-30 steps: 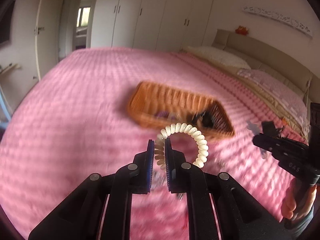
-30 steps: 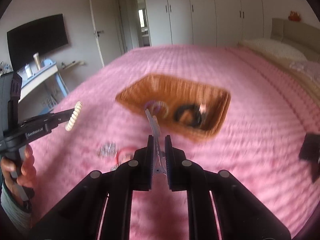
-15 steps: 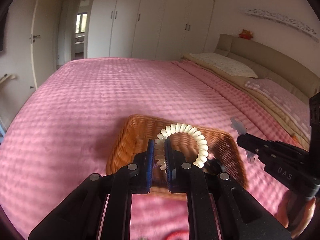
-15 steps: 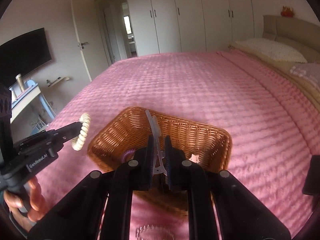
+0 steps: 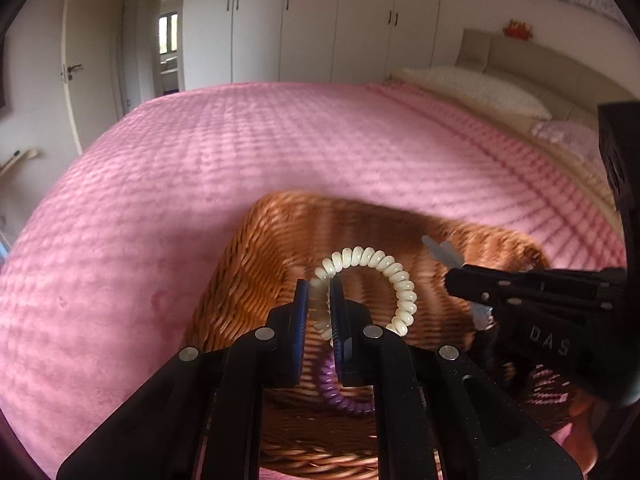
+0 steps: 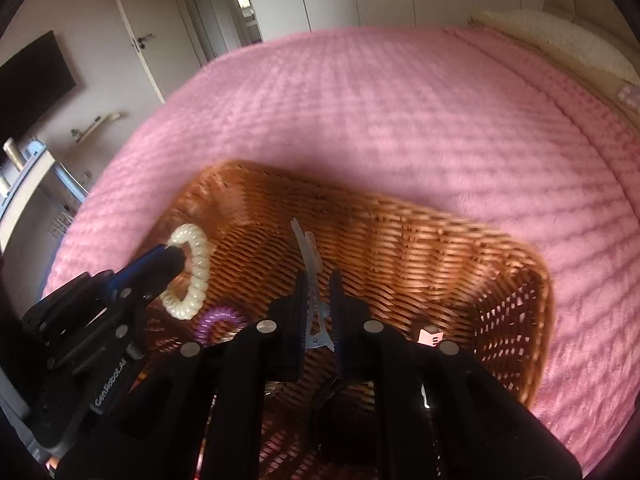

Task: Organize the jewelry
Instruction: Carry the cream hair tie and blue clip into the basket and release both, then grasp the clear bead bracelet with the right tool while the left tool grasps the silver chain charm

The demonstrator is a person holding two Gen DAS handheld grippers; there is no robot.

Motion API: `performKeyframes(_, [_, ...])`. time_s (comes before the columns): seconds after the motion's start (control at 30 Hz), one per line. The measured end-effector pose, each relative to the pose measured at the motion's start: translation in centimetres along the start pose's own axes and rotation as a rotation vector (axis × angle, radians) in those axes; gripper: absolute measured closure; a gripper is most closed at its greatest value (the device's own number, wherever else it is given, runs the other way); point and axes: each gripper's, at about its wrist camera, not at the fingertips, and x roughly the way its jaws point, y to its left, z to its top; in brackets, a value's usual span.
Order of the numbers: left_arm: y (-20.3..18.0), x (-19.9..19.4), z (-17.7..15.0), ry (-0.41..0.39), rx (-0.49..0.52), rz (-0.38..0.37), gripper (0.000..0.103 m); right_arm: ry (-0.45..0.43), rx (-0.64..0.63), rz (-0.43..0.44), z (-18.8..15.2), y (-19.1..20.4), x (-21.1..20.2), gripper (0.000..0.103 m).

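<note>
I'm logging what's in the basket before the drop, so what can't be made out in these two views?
- Basket floor near the cameras: hidden by the black gripper bodies in both views.
- Purple coil tie: only an arc shows behind the left gripper body.
- Dark ring-shaped item: in shadow under the right gripper, identity unclear.
- Small pink item: partly hidden.
- Hair clip: rear end blurred in the left wrist view.

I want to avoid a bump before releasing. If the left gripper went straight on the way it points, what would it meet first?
Probably the inner far wall of the wicker basket. The left gripper, shut on the cream spiral hair tie, points over the basket's inside; nothing else seems to lie in that line, though depth is unclear.
</note>
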Motion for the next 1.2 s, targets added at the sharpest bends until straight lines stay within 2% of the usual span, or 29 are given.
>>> performKeyframes(0.2, [0.3, 0.9, -0.6, 0.03, 0.0, 0.0, 0.092, 0.031, -0.016, -0.005, 0.0, 0.0, 0.8, 0.093])
performKeyframes(0.3, [0.3, 0.2, -0.6, 0.021, -0.005, -0.021, 0.083, 0.035, -0.011, 0.013, -0.1, -0.1, 0.3, 0.092])
performKeyframes(0.37, [0.3, -0.8, -0.5, 0.003, -0.005, -0.036, 0.081, 0.031, -0.012, 0.01, -0.3, -0.1, -0.4, 0.087])
performKeyframes(0.4, [0.3, -1.6, -0.5, -0.005, -0.009, -0.051, 0.077, 0.027, -0.01, 0.015, -0.5, -0.1, -0.9, 0.08])
performKeyframes(0.43, [0.3, -2.4, -0.4, -0.014, -0.014, -0.066, 0.067, 0.021, -0.008, 0.02, -0.6, -0.2, -1.5, 0.077])
performKeyframes(0.47, [0.3, -3.1, -0.5, -0.023, -0.018, -0.074, 0.063, 0.013, -0.008, 0.026, -0.8, -0.1, -2.2, 0.076])
performKeyframes(0.67, [1.1, -10.6, -1.6, -0.118, -0.033, -0.131, 0.053, -0.041, -0.036, 0.088, -3.4, 0.5, -8.1, 0.075])
performKeyframes(0.8, [2.5, -15.8, -3.6, -0.167, -0.056, -0.146, 0.052, -0.091, -0.059, 0.113, -6.4, 0.7, -11.9, 0.075])
performKeyframes(0.93, [4.3, -18.7, -6.1, -0.184, -0.095, -0.147, 0.052, -0.117, -0.077, 0.123, -9.8, 0.8, -13.9, 0.075])
performKeyframes(1.03, [5.2, -19.4, -8.2, -0.168, -0.12, -0.137, 0.052, -0.131, -0.102, 0.095, -12.7, 0.9, -14.4, 0.075])
performKeyframes(1.2, [5.9, -18.7, -11.7, -0.103, -0.139, -0.124, 0.053, -0.135, -0.089, 0.082, -15.6, 0.5, -14.1, 0.075])
